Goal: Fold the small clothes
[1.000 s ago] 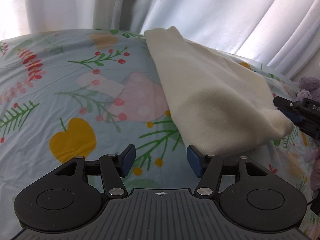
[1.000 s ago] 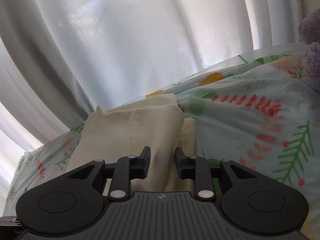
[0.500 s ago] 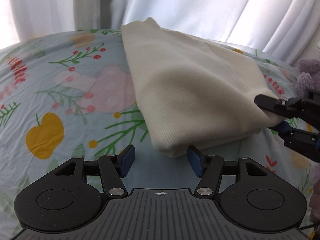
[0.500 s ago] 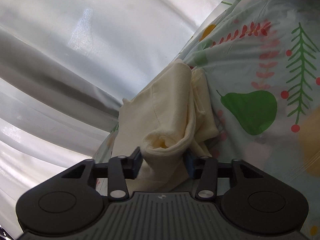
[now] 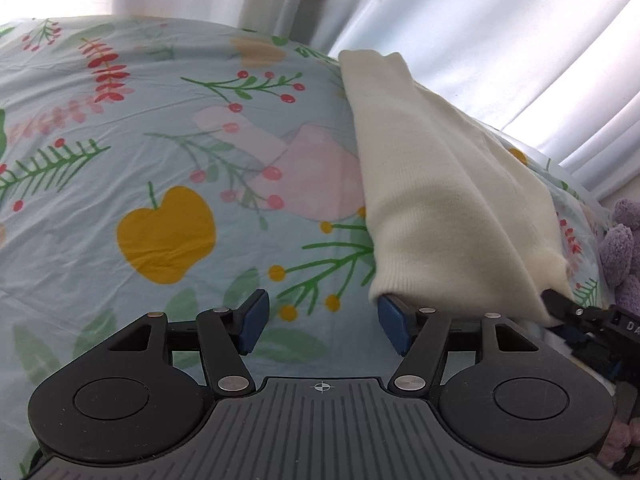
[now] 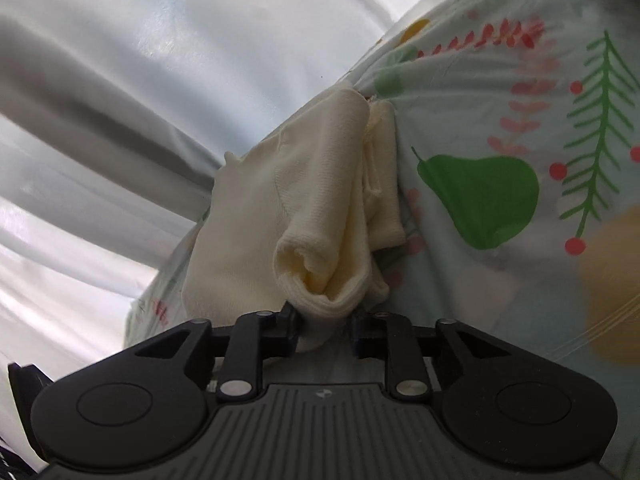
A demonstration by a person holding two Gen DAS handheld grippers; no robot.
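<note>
A cream knit garment [image 5: 440, 200] lies folded on the patterned bedsheet [image 5: 160, 160], stretching from the far middle to the near right. My left gripper [image 5: 320, 322] is open and empty; the garment's near hem rests over its right fingertip [image 5: 390, 316]. My right gripper [image 6: 325, 326] is shut on a bunched corner of the cream garment [image 6: 316, 216] and lifts it slightly. The right gripper also shows at the right edge of the left wrist view [image 5: 576, 316], at the garment's near right corner.
White curtains [image 5: 460, 20] hang behind the bed. A purple plush toy [image 5: 620, 248] sits at the far right edge. The sheet left of the garment carries a printed yellow apple [image 5: 164, 236]. A green pear print [image 6: 480, 200] lies right of the garment.
The right gripper has closed on the garment's corner and holds it bunched. The left gripper has shifted, so the garment now sits to its right, hem over its right finger.
</note>
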